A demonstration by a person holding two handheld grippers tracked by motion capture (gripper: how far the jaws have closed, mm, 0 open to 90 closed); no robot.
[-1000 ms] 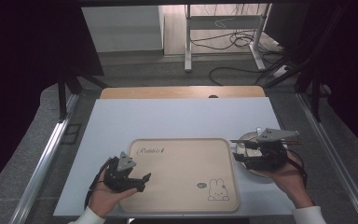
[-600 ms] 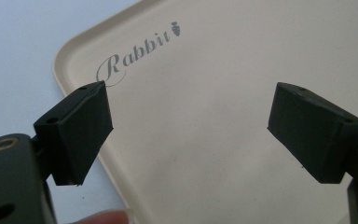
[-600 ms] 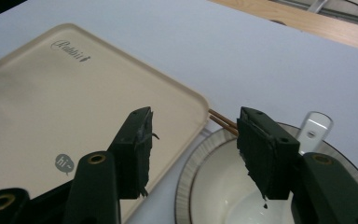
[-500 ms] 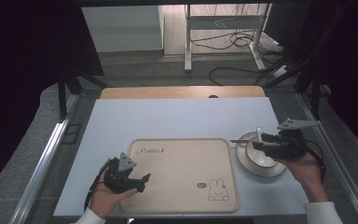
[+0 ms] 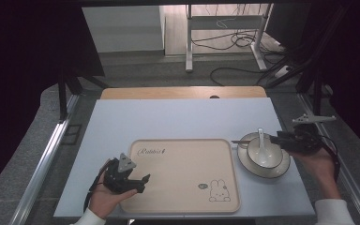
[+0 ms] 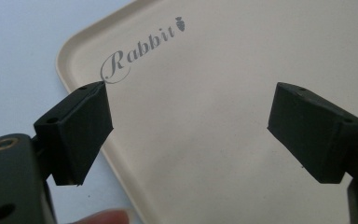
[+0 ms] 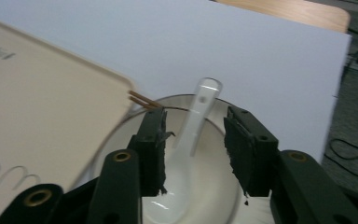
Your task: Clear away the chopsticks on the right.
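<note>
Setting: a pale blue-white rectangular table top [image 5: 178, 119] seen from above, with a person's two hands coming in from the near edge, each holding a black two-jaw gripper.
Tray: a beige rectangular plastic tray with rounded corners [image 5: 183, 161], printed with the word "Rabbit" and a small bunny drawing, lies flat near the front middle of the table and carries nothing.
Bowl set: a white ceramic bowl [image 5: 264, 157] sits on a white dark-rimmed saucer plate [image 5: 281, 169] just beside the tray's right edge; a white ceramic soup spoon [image 5: 261, 143] rests inside the bowl, handle pointing away from the person.
Left gripper: the left gripper [image 5: 143, 180] rests low over the tray's near left corner, jaws spread wide with bare tray between them, gripping nothing; it seems parked, perhaps ready to steady the tray.
Right gripper: the right gripper [image 7: 193, 151] hangs just over the bowl, jaws parted either side of the spoon handle, with gaps on both sides, so nothing is gripped; this looks lined up for taking the spoon.
Hard to make out: two thin brown sticks [image 7: 143, 99], likely chopsticks, poke out by the plate's rim toward the tray; the rest of them is hidden behind the jaw.
Cut off: the right gripper view is blurred at the tray edge, and the bowl's near side is covered by the gripper body.
Uncertain: whether the sticks lie on the plate or under the bowl cannot be told.
</note>
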